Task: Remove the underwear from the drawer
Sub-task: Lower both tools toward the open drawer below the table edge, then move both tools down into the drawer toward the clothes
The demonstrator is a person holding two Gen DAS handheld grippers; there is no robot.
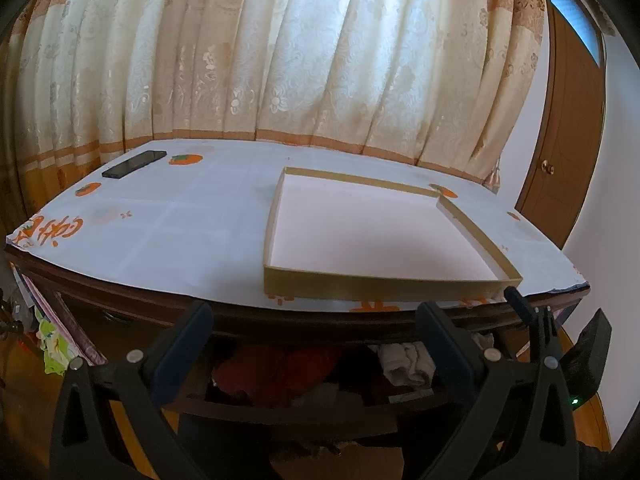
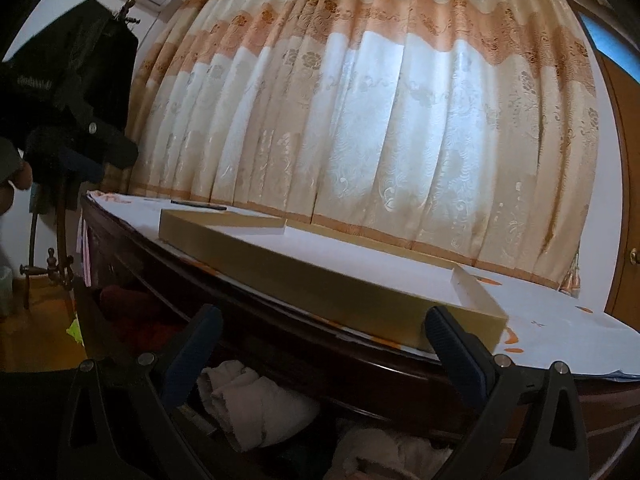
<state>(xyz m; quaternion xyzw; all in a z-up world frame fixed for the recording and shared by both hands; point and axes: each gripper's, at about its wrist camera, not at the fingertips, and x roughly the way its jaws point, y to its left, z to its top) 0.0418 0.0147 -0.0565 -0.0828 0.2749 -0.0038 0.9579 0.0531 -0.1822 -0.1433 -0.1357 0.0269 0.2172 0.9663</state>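
The drawer (image 1: pixel 288 412) under the table top stands open and holds clothes. Rolled white and grey underwear (image 1: pixel 408 364) lies at its right end, with dark red garments (image 1: pixel 280 368) to the left. My left gripper (image 1: pixel 316 320) hangs open in front of the drawer, nothing between its fingers. In the right wrist view, my right gripper (image 2: pixel 324 324) is open just above the rolled white underwear (image 2: pixel 256 404), not touching it. More white cloth (image 2: pixel 384 452) lies lower down.
A shallow gold-walled box (image 1: pixel 384 280) sits on the white printed tablecloth (image 1: pixel 180 232), near the front edge above the drawer. A black phone (image 1: pixel 134 164) lies at the back left. Curtains hang behind the table, and a wooden door (image 1: pixel 568 152) stands at the right.
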